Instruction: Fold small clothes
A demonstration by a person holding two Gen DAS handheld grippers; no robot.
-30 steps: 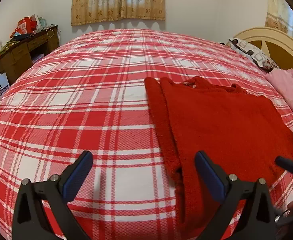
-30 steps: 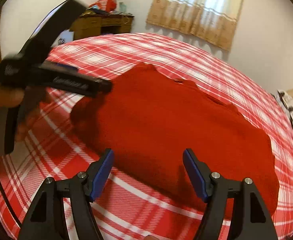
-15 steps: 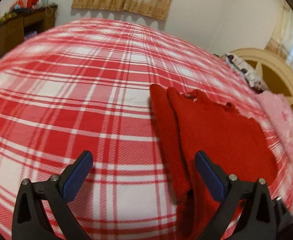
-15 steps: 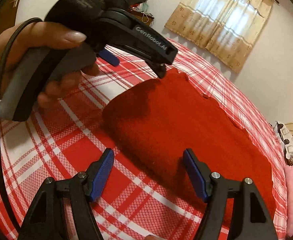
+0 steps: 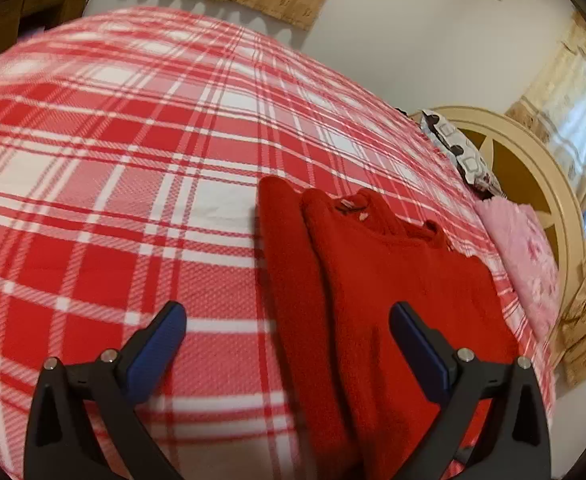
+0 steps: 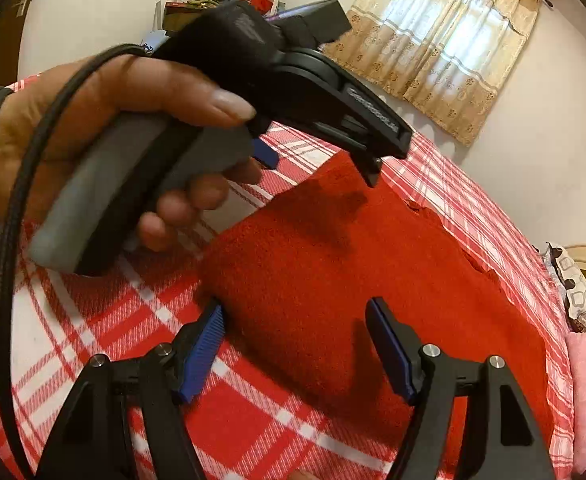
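A red sweater (image 5: pixel 373 280) is laid flat on the plaid bed (image 5: pixel 133 160), toward its right side. The left gripper (image 5: pixel 287 328) is held wide and empty over the sweater's left edge. The right gripper (image 6: pixel 295 344) is likewise spread wide above the near hem, nothing being gripped.

A: What fills the frame?
B: A bed (image 5: pixel 133 184) in red-and-white plaid.

A: At the right edge?
B: A patterned pillow (image 5: pixel 457 148), a pink cloth (image 5: pixel 525 248), a cream headboard (image 5: pixel 549 184). Beige curtains (image 6: pixel 445 40) upper right.
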